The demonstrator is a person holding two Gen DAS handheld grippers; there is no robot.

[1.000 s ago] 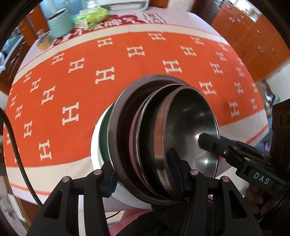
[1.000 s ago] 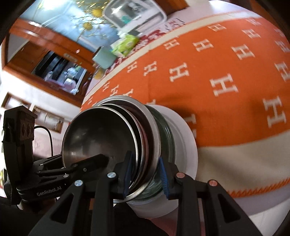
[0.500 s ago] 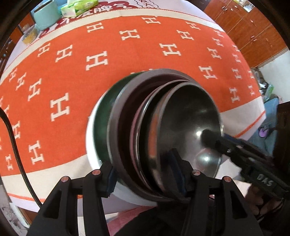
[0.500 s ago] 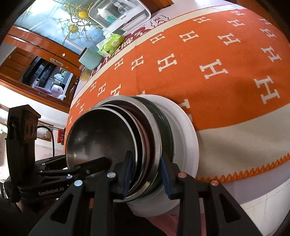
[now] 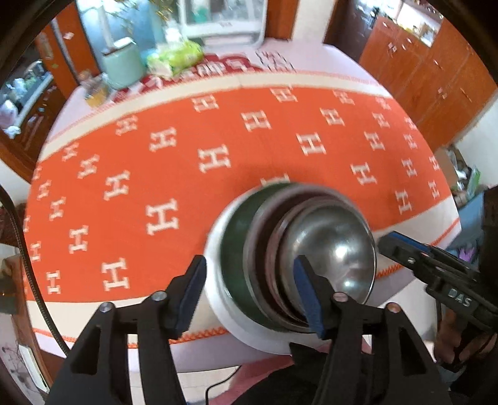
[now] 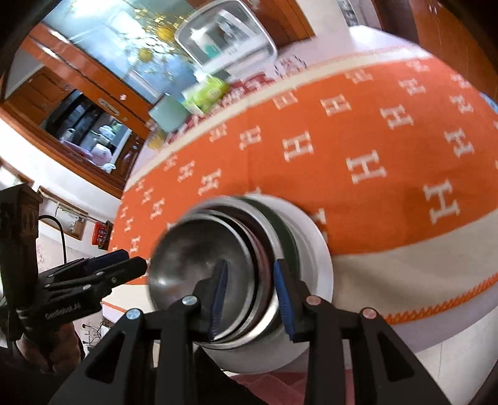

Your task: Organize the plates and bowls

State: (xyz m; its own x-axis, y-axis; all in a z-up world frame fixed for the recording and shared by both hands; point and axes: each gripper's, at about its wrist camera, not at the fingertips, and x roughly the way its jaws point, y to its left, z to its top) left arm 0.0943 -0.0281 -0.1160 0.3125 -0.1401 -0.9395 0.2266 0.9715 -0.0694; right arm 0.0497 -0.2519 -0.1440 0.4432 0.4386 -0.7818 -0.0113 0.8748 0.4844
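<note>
A nested stack rests at the near edge of the orange table: a white plate (image 5: 214,280) at the bottom, a dark green bowl (image 5: 236,249), then steel plates, with a steel bowl (image 5: 336,249) on top. The stack also shows in the right wrist view (image 6: 199,255). My left gripper (image 5: 249,286) is open, its pads astride the stack's near rim without touching. My right gripper (image 6: 250,296) stands with its jaws astride the steel rims, a gap showing at the pads. The right gripper shows in the left wrist view (image 5: 392,246), off the bowl's right rim.
An orange cloth with white H marks (image 5: 218,155) covers the round table. At its far side stand a pale green canister (image 5: 121,65), a green packet (image 5: 177,56) and a clear lidded box (image 5: 218,18). Wooden cabinets (image 5: 435,78) line the right.
Both grippers have opened and let go of the stack's rims. The left gripper has pulled back, and the stack now sits flatter on the table's near edge.
</note>
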